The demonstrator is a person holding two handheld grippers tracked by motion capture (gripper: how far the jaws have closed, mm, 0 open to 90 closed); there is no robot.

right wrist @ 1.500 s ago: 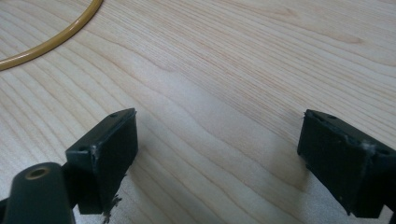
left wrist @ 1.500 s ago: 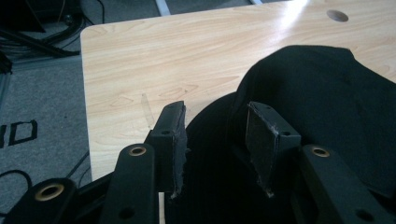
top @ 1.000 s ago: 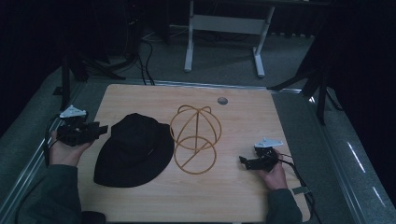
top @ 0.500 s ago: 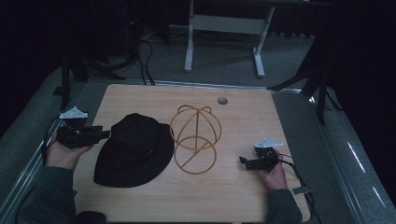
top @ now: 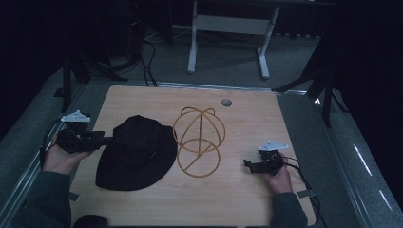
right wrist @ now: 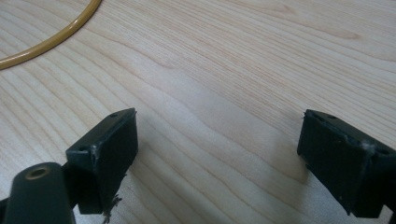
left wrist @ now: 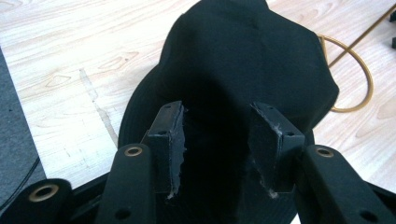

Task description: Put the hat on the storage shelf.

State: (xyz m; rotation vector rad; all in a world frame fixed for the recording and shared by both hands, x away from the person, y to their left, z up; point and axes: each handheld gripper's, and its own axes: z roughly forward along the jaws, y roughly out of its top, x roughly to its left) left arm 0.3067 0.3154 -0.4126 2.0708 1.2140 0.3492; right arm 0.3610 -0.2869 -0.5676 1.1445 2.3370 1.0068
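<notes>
A black bucket hat (top: 135,154) lies flat on the left half of the wooden table (top: 142,102). A gold wire hat stand (top: 198,140) sits just right of it. My left gripper (top: 107,139) reaches in level from the left at the hat's brim. In the left gripper view its jaws (left wrist: 217,112) stand apart with the hat's dark cloth (left wrist: 247,60) between them; they have just been opening, and the pads do not visibly press it. My right gripper (top: 247,164) rests low at the table's right and points toward the stand. Its jaws (right wrist: 219,126) are wide open over bare wood.
A round grommet (top: 226,102) is set in the table near its far edge. Beyond the table stands a white desk frame (top: 228,23) on grey carpet, with cables and dark stands around. A curve of the wire stand's base ring (right wrist: 46,42) lies ahead of the right gripper.
The left hand has shifted very slightly at the hat's brim. The hat, the wire stand and the right gripper stay where they were.
</notes>
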